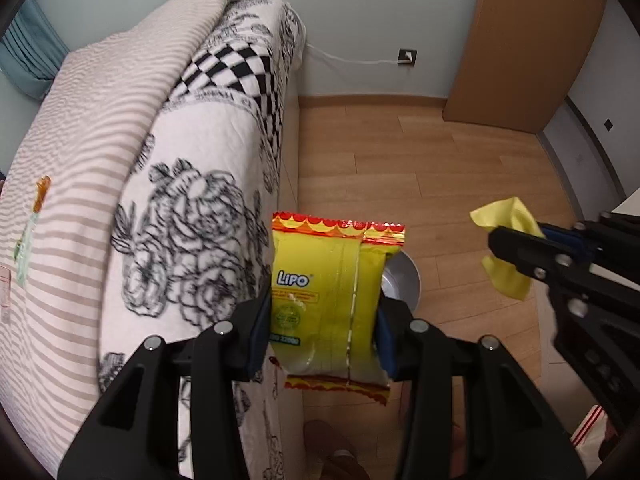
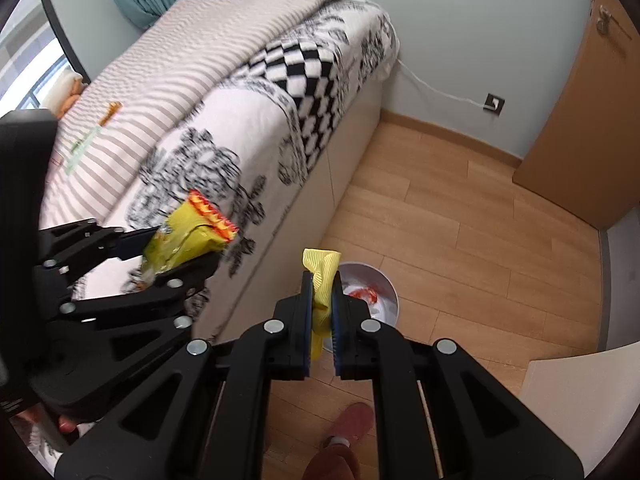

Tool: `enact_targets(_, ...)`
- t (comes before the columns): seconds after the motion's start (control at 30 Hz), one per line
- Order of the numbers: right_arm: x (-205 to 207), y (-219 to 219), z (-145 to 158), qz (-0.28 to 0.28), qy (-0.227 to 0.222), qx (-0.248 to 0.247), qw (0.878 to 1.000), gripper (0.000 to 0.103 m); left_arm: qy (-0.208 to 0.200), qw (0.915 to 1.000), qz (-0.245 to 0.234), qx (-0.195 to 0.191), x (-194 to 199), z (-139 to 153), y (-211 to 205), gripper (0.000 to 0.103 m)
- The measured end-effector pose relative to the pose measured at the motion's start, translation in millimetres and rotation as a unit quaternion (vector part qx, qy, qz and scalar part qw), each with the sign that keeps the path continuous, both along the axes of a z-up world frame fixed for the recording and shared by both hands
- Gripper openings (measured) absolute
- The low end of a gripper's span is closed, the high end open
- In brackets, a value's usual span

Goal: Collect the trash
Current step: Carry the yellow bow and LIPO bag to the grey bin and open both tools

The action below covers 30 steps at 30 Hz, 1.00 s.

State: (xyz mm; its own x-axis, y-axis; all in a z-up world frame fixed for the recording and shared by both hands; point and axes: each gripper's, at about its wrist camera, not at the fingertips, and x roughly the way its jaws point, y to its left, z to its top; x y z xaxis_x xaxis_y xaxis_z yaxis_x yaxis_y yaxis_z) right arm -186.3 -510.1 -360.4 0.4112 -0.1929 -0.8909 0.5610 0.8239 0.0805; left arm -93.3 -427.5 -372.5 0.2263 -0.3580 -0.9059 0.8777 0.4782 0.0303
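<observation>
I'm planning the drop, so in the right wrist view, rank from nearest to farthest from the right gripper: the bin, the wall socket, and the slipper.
1. Bin: on the floor just beyond the right gripper, beside the bed.
2. Slipper: on the floor below the gripper, toward the person; the bin and slipper are fairly close to call.
3. Wall socket: far off on the back wall, near the door.

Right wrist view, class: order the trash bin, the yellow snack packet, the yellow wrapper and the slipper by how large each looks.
1. Yellow snack packet
2. Trash bin, partly hidden
3. Yellow wrapper and slipper: too alike to rank

The packet and wrapper sit nearer the camera, so true sizes may differ.
</observation>
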Motion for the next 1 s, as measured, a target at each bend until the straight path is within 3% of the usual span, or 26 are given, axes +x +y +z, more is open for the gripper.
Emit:
enact_targets(0.17,5,-18,-64,-0.006,0.028,0.024,0.999,0.007,0.004,0.9994,-0.005,0.033,-9,-46,-6,0.044)
enact_targets(0.33,9,-33,-108,-0.012,0.043,0.051,0.998,0.008,0.006,0.998,-0.006,0.062,-13,-75,-8,0.044)
enact_targets(0.37,11,-35,-111,-0.012,0.042,0.055,0.998,0.013,0.007,0.9979,-0.006,0.064,-14,-78,-8,0.044)
enact_targets(0.4,11,-37,-113,-0.011,0.04,0.059,0.997,0.023,0.007,0.9978,-0.007,0.065,-15,-79,-7,0.044)
enact_targets(0.5,15,-42,-109,-0.01,0.031,0.061,0.998,0.034,0.008,0.9977,-0.008,0.066,-17,-80,-9,0.044)
enact_targets(0.73,9,-51,-83,-0.014,0.024,0.042,0.999,0.034,0.014,0.9983,-0.016,0.053,-19,-72,-27,0.044)
enact_targets(1.0,-35,-65,-56,-0.038,0.045,0.008,0.998,0.034,0.029,0.9986,-0.028,0.033,-27,-67,-65,0.044)
